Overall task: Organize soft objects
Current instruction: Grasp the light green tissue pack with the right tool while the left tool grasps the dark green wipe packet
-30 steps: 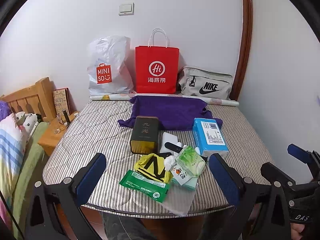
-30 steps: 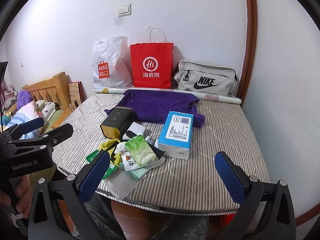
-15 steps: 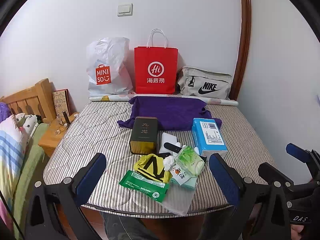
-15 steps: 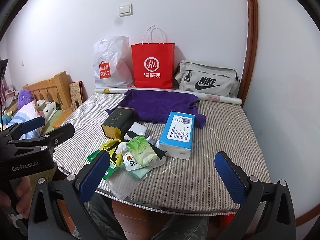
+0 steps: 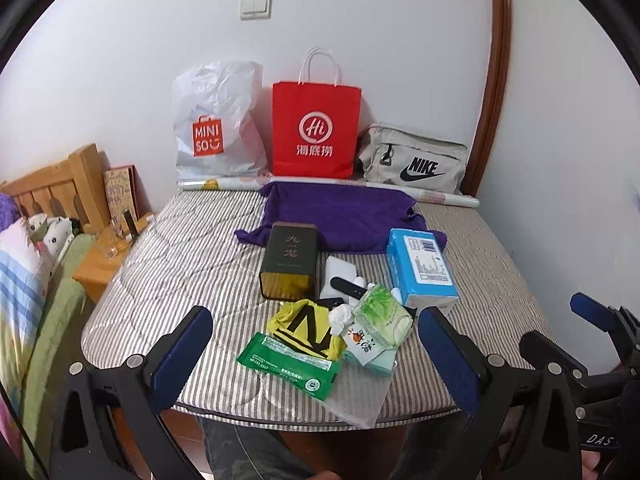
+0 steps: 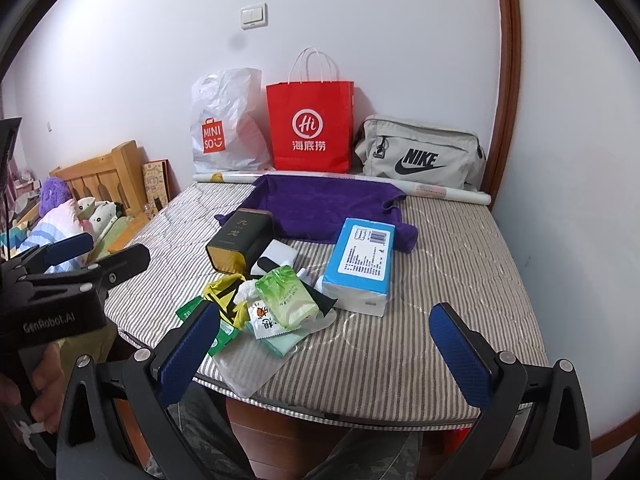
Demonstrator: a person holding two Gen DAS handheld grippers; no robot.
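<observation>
A pile lies near the front edge of a striped mattress [image 5: 180, 264]: a green wet-wipe pack [image 5: 290, 364], a yellow and black cloth [image 5: 306, 330], a light green tissue pack [image 5: 384, 316] [image 6: 286, 296], a blue tissue box [image 5: 422, 266] [image 6: 362, 262], a dark tin [image 5: 290, 264] [image 6: 236, 240] and a clear plastic bag [image 5: 360, 396]. A purple towel [image 5: 340, 214] [image 6: 320, 206] is spread behind them. My left gripper [image 5: 316, 358] is open, hovering in front of the pile. My right gripper [image 6: 326, 354] is open too, over the mattress's front edge [image 6: 400, 360].
Against the back wall stand a white Miniso bag [image 5: 216, 124], a red paper bag [image 5: 316, 128] and a grey Nike bag [image 5: 412, 160], with a paper roll [image 5: 224, 184] before them. A wooden headboard [image 5: 60, 192], bedside table [image 5: 108, 260] and bedding are at left.
Both views shifted only slightly; the grippers stay open and nothing on the mattress has moved.
</observation>
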